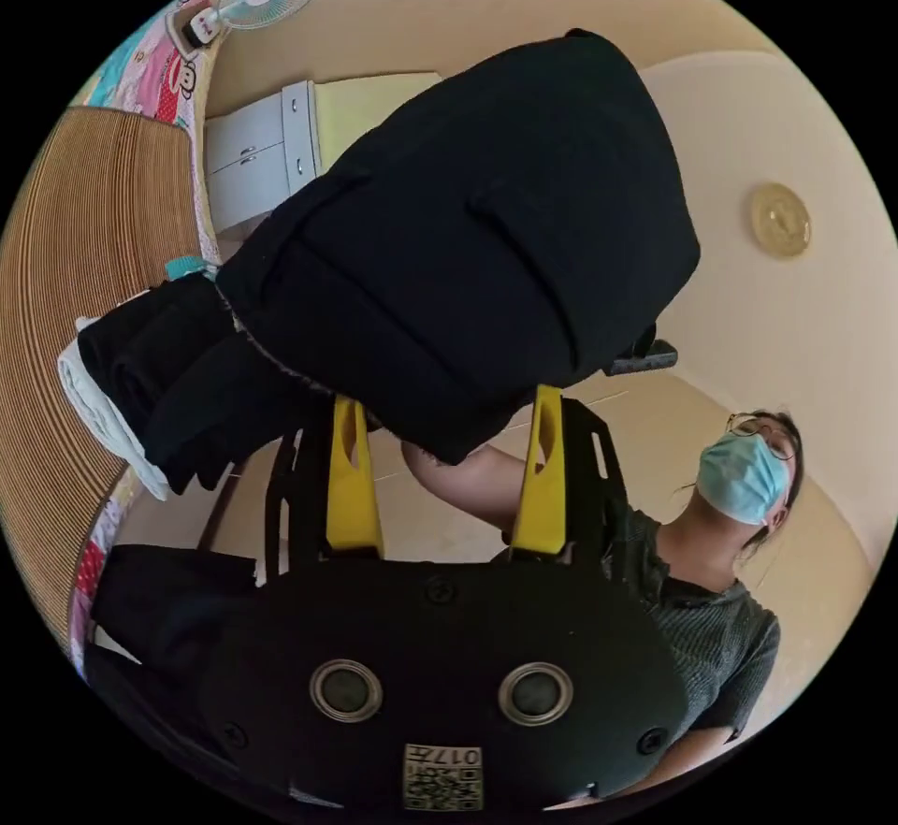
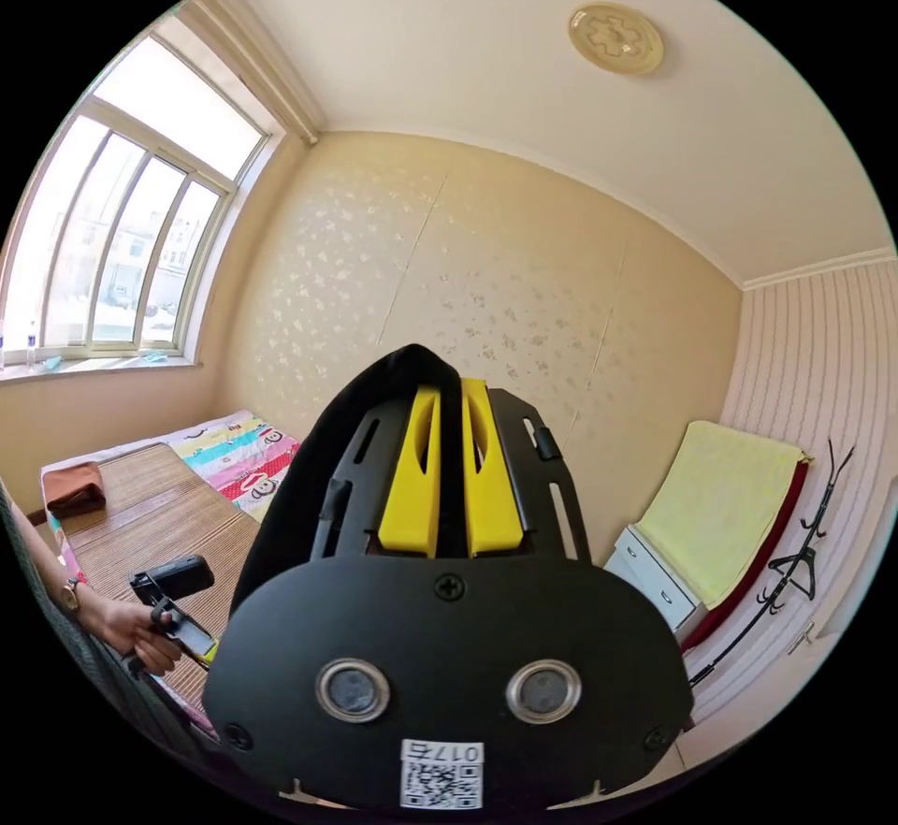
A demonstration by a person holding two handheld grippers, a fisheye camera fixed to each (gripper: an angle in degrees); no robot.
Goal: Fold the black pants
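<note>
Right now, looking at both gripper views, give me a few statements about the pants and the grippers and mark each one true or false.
1. The right gripper has its jaws closed on a fold of the black pants. True.
2. The left gripper has its jaws pressed tightly together. False: they stand apart, with black pants fabric draped over their tips.
3. The black pants lie flat on the woven mat. False: they are lifted up in front of the wall and ceiling.
4. A folded orange-brown cloth lies on the mat near the window. True.
5. The ceiling light is square. False: it is round.
</note>
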